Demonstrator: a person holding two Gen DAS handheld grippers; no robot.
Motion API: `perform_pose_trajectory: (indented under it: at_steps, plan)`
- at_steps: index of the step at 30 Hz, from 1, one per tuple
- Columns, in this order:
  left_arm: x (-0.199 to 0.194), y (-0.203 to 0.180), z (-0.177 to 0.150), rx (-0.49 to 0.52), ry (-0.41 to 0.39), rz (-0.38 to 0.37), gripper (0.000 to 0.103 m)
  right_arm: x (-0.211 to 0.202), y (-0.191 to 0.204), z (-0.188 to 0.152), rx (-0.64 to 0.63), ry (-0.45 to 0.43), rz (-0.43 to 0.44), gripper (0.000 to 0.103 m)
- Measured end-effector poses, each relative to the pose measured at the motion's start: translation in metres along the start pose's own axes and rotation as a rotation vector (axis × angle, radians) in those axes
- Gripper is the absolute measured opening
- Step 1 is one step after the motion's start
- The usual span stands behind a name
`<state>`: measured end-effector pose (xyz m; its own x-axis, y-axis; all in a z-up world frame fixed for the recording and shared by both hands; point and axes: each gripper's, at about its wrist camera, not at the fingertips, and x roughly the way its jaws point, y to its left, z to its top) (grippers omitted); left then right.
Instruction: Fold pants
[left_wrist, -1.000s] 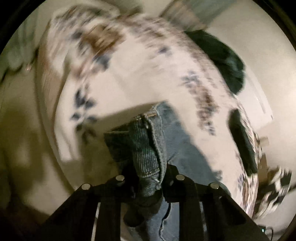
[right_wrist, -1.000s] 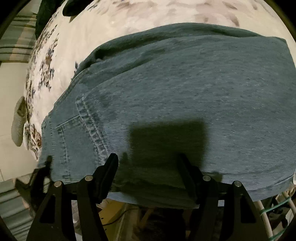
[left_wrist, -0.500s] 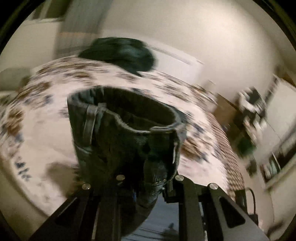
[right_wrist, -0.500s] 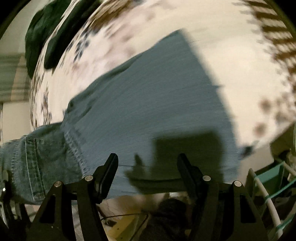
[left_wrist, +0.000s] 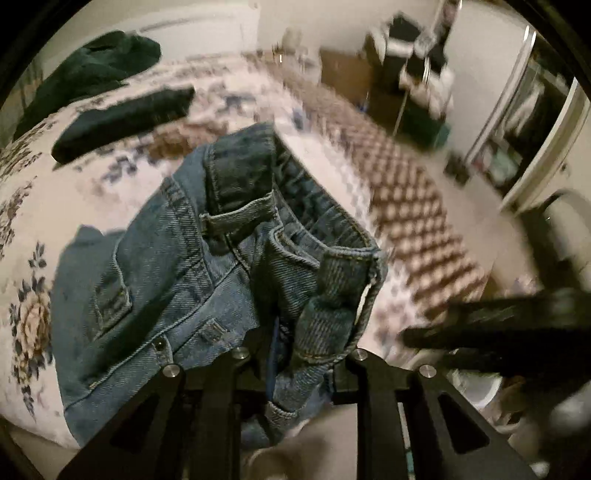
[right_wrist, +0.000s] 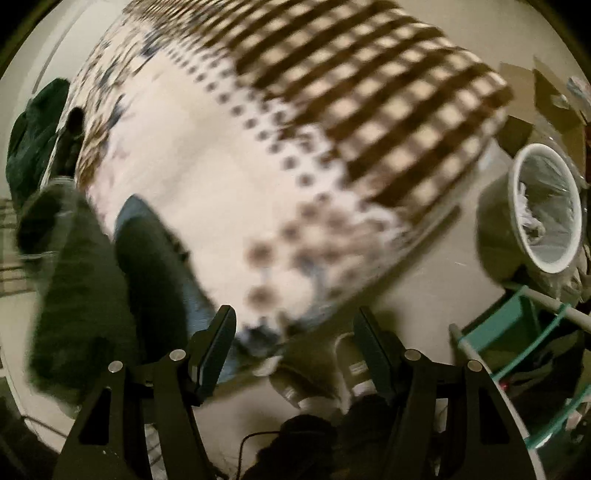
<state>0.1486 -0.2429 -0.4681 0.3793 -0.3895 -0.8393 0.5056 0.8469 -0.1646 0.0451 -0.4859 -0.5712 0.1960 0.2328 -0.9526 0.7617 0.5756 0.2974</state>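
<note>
The jeans (left_wrist: 192, 266) are being gripped at the bunched waistband by the clenched left gripper (left_wrist: 295, 354), probably for repositioning on the bedspread (right_wrist: 229, 177); the right gripper (right_wrist: 295, 347) is being held agape, empty.

The left gripper (left_wrist: 295, 354) has its black jaws clamped on the bunched waistband of a pair of blue denim pants (left_wrist: 177, 280). The pants hang over the edge of a bed with a white floral bedspread (left_wrist: 29, 206). Farther back on the bedspread lie a flat folded dark garment (left_wrist: 125, 122) and a rumpled dark green garment (left_wrist: 92, 70).
</note>
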Motion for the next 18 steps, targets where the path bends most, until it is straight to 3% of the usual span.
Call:
perform_pose_trajectory:
  at_steps: [4,5,7,9,14,18]
  plan:
    - [0.007,-0.008,0.006,0.010,0.083,0.028,0.021,-0.011,-0.015,0.006,-0.022,0.001,0.012,0.070]
    - [0.006,-0.010,0.011,0.011,0.105,0.023,0.027,-0.015,-0.015,0.008,-0.036,-0.005,0.019,0.073]
    - [0.003,-0.013,0.008,0.003,0.142,-0.014,0.051,-0.023,-0.016,0.012,-0.062,-0.019,0.045,0.080]
    - [-0.009,-0.016,0.007,-0.020,0.155,-0.065,0.085,-0.028,-0.012,0.018,-0.080,-0.027,0.076,0.087]
    - [-0.050,-0.005,0.014,-0.069,0.123,-0.119,0.088,-0.034,0.019,0.033,-0.123,-0.031,0.199,0.091]
    - [-0.070,0.053,0.018,-0.161,0.107,-0.024,0.088,-0.016,0.052,0.039,-0.146,0.028,0.310,0.091]
